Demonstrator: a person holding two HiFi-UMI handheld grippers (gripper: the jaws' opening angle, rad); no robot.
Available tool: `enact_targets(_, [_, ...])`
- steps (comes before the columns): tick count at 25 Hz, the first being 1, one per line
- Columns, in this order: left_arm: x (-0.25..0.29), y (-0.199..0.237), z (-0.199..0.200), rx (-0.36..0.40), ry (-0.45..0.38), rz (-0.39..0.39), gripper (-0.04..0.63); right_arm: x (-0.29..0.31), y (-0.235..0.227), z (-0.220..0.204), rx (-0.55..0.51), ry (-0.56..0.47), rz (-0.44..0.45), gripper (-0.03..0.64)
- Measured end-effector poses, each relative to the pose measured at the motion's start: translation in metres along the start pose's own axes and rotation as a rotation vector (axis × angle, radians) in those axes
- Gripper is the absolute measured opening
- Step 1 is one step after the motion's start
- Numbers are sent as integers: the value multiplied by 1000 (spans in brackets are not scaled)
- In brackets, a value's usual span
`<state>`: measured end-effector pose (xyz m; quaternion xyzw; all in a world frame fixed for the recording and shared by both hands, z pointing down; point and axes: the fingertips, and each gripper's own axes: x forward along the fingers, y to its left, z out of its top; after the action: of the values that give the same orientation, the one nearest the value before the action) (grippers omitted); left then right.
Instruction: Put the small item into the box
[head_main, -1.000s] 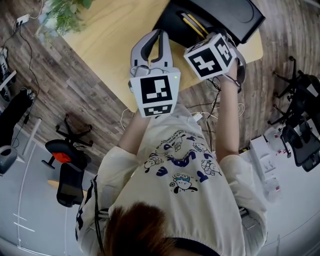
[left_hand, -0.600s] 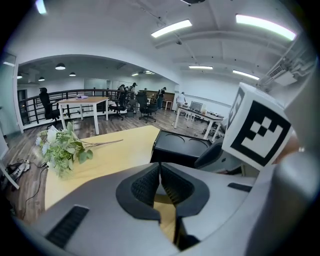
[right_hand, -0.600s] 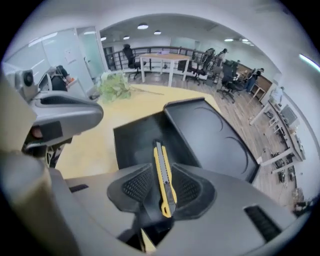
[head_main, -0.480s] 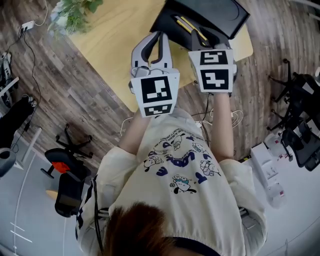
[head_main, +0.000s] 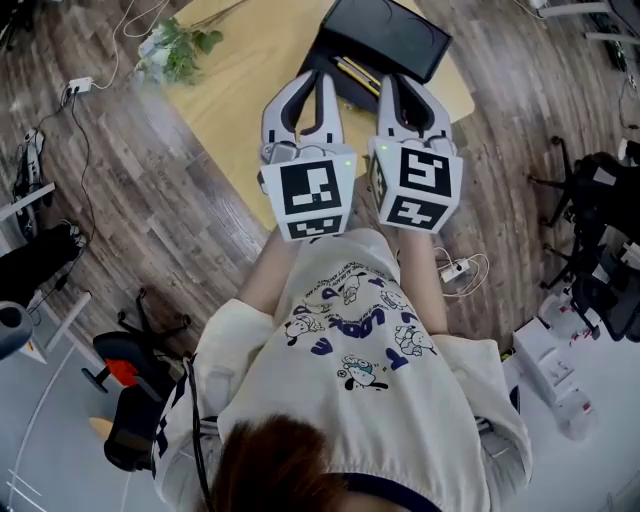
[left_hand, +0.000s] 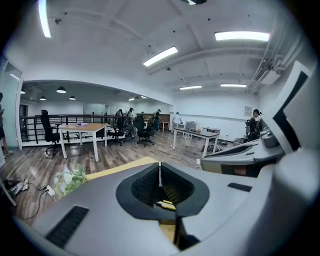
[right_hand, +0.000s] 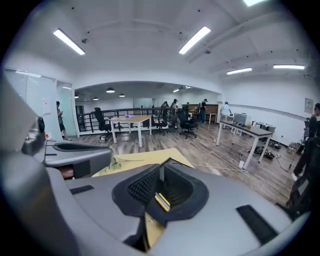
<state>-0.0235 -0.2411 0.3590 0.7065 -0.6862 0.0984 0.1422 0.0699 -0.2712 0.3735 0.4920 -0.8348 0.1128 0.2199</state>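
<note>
A black box (head_main: 392, 36) stands open on the far edge of the light wooden table (head_main: 240, 80). Thin yellow items (head_main: 356, 72) lie in the box. My left gripper (head_main: 323, 82) and my right gripper (head_main: 391, 88) hover side by side over the table, pointing toward the box. The left jaws are shut with nothing in them. The right jaws are closing, their tips nearly together, with nothing between them. Through the gap under each pair of jaws the yellow items (left_hand: 165, 203) (right_hand: 161, 200) show beyond.
A green plant (head_main: 180, 52) lies at the table's far left corner. The floor around is wood planks, with cables (head_main: 455, 270), office chairs (head_main: 590, 230) at the right and a chair base (head_main: 130, 360) at the lower left. An open office with desks (right_hand: 131, 120) lies beyond.
The right gripper drew back from over the box, turned level beside the left gripper, and its jaws closed. The left gripper held its place.
</note>
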Motion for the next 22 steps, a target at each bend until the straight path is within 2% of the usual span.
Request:
enact_targets(7, [-35,-10,44,51,-124,4,23,-48,0,37,36,-171,-44,44])
enact_targets(13, [-58,-18,70,60,-198,9,23,-82,3,62,54,-286,-55,43])
enact_targets(22, [-87,-23,87,78,-254,21,23,-114,13,76,37,-369,-51,43])
